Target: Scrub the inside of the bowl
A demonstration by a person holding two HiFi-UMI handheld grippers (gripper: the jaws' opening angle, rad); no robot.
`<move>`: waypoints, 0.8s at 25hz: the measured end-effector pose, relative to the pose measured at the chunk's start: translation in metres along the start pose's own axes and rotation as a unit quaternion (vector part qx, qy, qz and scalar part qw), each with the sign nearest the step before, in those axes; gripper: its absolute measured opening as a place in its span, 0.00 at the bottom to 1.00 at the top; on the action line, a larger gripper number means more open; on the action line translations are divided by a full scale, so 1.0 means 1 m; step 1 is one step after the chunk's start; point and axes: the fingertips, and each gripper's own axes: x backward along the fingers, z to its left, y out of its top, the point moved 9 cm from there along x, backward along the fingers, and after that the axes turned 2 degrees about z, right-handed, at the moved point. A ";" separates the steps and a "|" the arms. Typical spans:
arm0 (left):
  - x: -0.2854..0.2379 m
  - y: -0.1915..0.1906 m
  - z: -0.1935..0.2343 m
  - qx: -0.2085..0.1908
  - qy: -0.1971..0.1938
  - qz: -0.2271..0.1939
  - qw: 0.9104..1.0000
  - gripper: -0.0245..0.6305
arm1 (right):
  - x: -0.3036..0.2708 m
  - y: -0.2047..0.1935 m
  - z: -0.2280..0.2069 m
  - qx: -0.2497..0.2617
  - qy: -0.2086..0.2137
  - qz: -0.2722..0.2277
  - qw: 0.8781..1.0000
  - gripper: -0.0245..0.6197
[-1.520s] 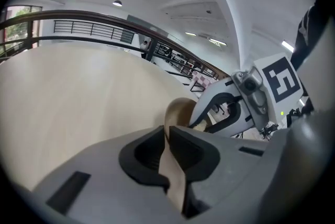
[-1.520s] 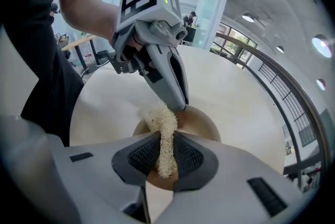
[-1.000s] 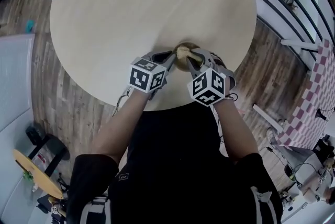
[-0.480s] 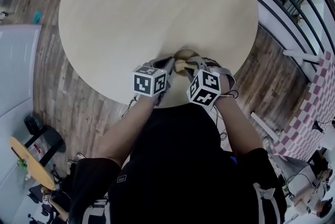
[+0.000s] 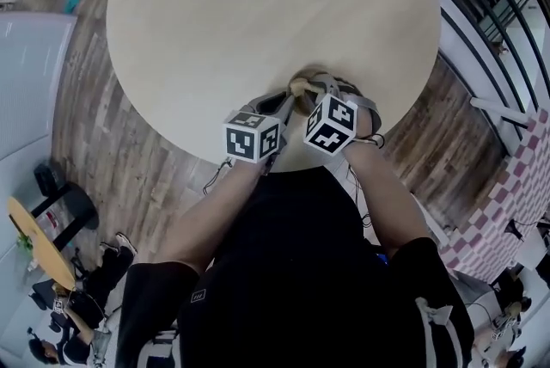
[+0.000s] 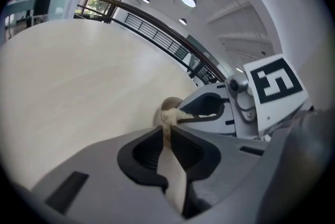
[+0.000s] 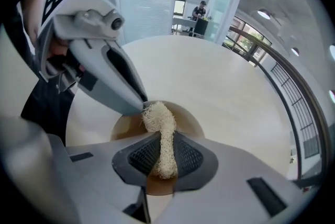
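Drawn closer together, right tongs (image 7: pixel 159 138) pinch the scrubber (image 7: pixel 158 119) in the bowl (image 7: pixel 192 117); left tongs (image 6: pixel 168 131) seemingly clamp its rim.

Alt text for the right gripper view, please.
The right gripper is shut on a pale fibrous scrubber whose tip sits inside a small brown bowl on a round light wooden table. The left gripper pinches the bowl's rim.
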 end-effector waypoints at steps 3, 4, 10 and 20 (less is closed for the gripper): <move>0.002 -0.001 -0.001 -0.029 0.019 -0.007 0.999 0.14 | -0.002 0.003 -0.014 -0.059 0.001 -0.028 0.998 0.16; 0.002 -0.001 -0.001 -0.027 0.023 -0.010 0.999 0.14 | -0.002 0.002 -0.018 -0.085 0.001 -0.039 0.996 0.16; 0.004 0.001 0.012 0.089 0.026 -0.049 0.994 0.12 | 0.005 -0.004 -0.039 -0.236 0.012 -0.140 0.962 0.16; 0.003 0.010 0.016 0.098 0.030 -0.044 0.994 0.10 | 0.043 0.000 -0.021 -0.099 0.080 -0.081 0.989 0.16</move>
